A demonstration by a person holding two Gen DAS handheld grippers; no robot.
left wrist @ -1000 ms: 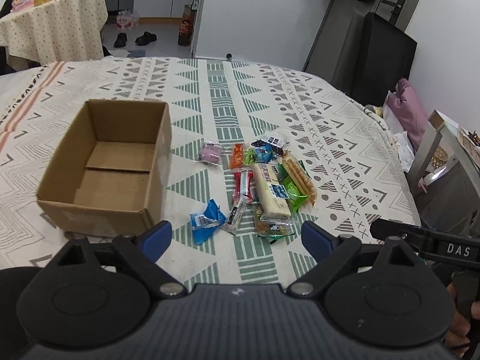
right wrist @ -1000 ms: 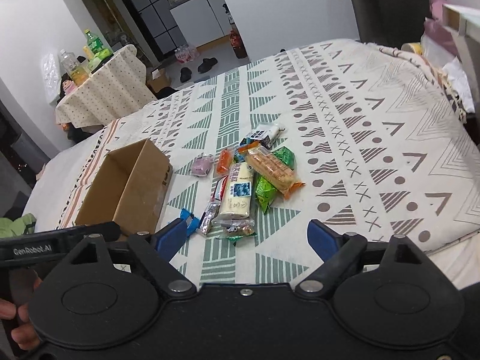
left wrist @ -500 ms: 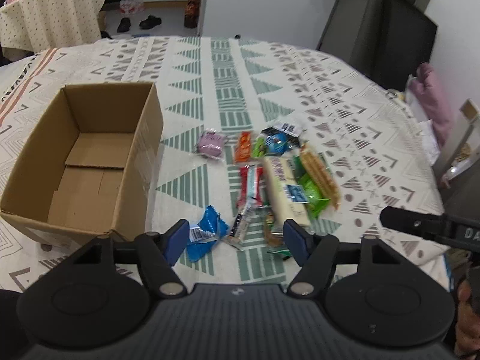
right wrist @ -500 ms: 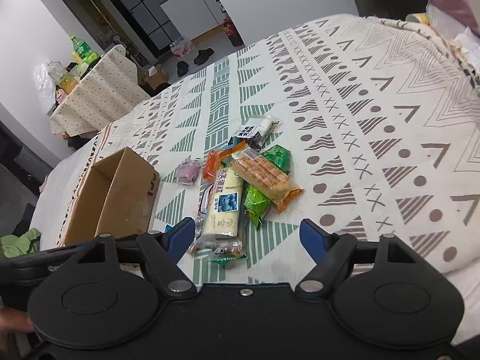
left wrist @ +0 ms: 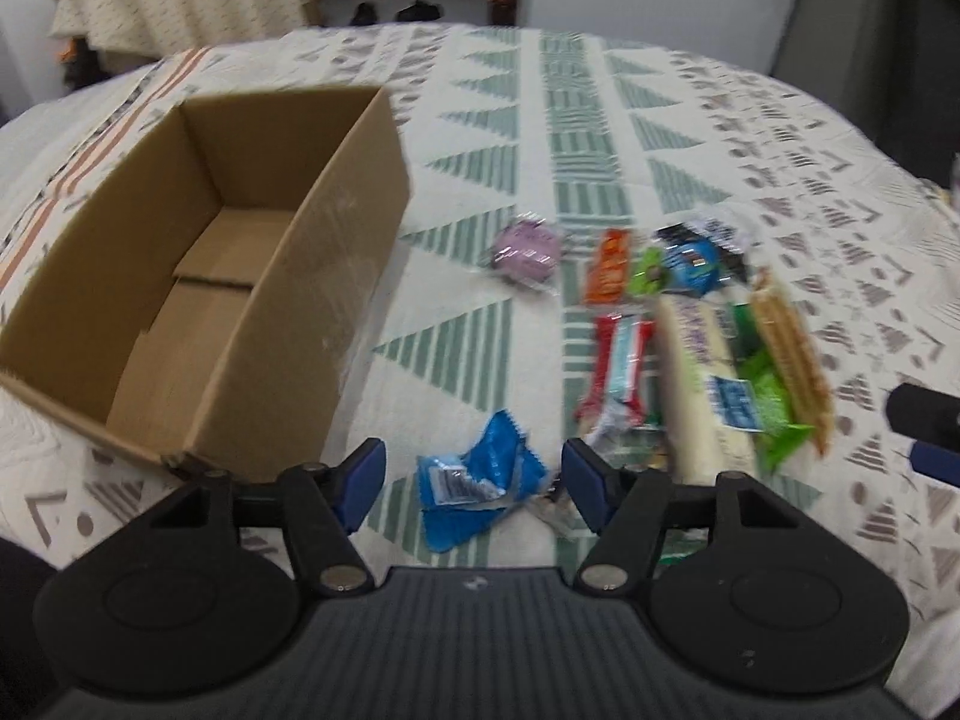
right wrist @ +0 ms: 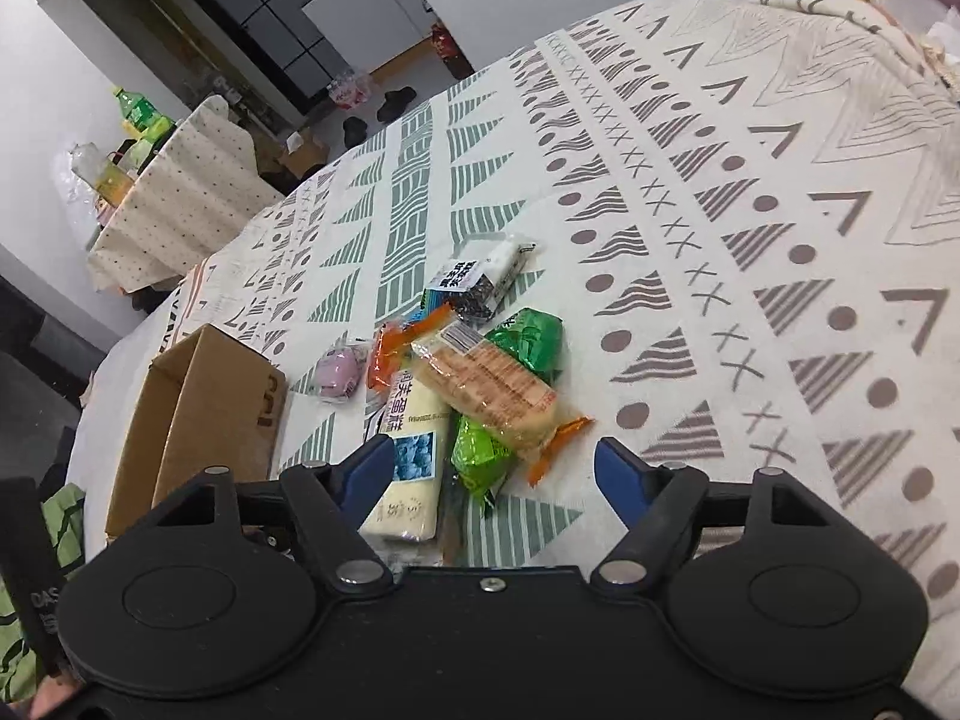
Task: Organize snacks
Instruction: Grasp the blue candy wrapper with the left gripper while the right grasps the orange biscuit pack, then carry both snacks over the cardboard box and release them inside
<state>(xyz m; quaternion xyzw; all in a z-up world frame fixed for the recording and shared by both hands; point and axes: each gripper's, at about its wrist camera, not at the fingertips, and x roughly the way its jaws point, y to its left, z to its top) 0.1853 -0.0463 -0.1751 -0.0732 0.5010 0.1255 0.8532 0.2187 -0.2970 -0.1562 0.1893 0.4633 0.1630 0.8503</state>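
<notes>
A pile of snack packets lies on the patterned cloth (left wrist: pixel 576 138), right of an open, empty cardboard box (left wrist: pixel 336 276). My left gripper (left wrist: pixel 474 476) hangs low over a blue packet (left wrist: pixel 501 450). That packet sits between the closing jaws, and the pads are clear of it. Beyond it lie a pink packet (left wrist: pixel 527 249), an orange one (left wrist: pixel 609 267), a red-and-teal bar (left wrist: pixel 621 360) and a long cream pack (left wrist: pixel 699 384). My right gripper (right wrist: pixel 495 468) is closing just above a green packet (right wrist: pixel 480 456) and the near end of a biscuit sleeve (right wrist: pixel 486 390), gripping nothing.
The box (right wrist: pixel 204 414) stands left of the pile. A black-and-white pack (right wrist: pixel 480 282) lies at the pile's far end. A side table with a dotted cloth (right wrist: pixel 180 204) and bottles stands beyond the bed. Shoes (right wrist: pixel 399 102) lie on the floor.
Both grippers have come down and closer to the snack pile, and their jaws have narrowed. The blue packet now lies between the left fingers.
</notes>
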